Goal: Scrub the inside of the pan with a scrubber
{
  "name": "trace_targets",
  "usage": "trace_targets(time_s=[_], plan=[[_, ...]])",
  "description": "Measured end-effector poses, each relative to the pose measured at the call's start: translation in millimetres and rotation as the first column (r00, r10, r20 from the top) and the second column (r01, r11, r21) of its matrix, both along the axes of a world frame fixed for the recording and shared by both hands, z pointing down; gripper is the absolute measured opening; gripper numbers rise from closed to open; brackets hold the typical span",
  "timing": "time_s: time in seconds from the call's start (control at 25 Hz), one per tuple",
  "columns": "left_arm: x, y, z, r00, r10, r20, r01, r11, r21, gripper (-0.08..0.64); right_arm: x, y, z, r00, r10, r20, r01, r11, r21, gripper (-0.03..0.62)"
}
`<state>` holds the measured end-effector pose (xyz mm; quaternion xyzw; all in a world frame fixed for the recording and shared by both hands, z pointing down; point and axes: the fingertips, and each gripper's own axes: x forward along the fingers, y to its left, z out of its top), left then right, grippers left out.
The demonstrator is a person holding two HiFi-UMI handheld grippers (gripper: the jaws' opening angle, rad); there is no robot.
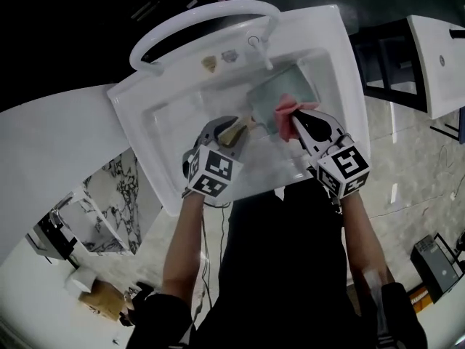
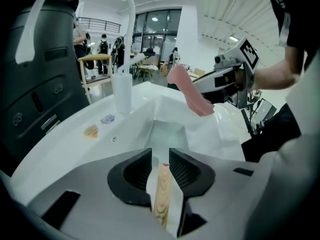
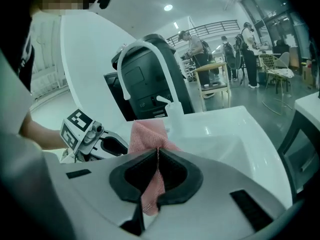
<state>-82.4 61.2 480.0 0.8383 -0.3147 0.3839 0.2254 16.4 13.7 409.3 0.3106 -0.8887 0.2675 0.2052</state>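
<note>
A shallow rectangular pan [image 1: 280, 93] lies in the basin of a white sink [image 1: 152, 122]. Its wood-faced handle [image 1: 234, 131] points toward me and sits between the jaws of my left gripper [image 1: 234, 126]. In the left gripper view the handle [image 2: 162, 189] fills the narrow gap of that gripper [image 2: 160, 159], both pads against its sides, with the pan [image 2: 167, 134] beyond. My right gripper [image 1: 299, 120] is shut on a pink scrubber cloth [image 1: 285, 111], which hangs over the pan's near right corner. The right gripper view shows this cloth [image 3: 147, 134] pinched in the jaws [image 3: 157, 156].
A white arched faucet pipe [image 1: 203, 17] with a short spout [image 1: 258, 49] stands at the sink's back. Two small scraps [image 1: 209, 64] [image 1: 230, 55] lie on the back ledge. A dark machine [image 2: 45, 74] rises behind the sink. My body stands at the front rim.
</note>
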Motion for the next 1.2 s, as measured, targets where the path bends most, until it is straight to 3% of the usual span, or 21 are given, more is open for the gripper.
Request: trace_targets(time_s=[0.52,0.84,1.2], plan=[[8,20,89,0.972,0.186,0.141,-0.161,0.972,-0.172,0.192,-6,-18,94,0.993,-0.033,-0.117,0.024,0.997,-0.074,0.029],[6,38,113,0.942,0.274,0.196,-0.232,0.949,-0.214,0.196,-10,-20,148,0.970,-0.063,-0.234,0.032,0.991,-0.132,0.031],[2,39,119,0.935,0.281,0.218,-0.240,0.950,-0.198,0.168,-38,-14,200,0.931,-0.134,-0.339,0.078,0.981,-0.176,0.031]])
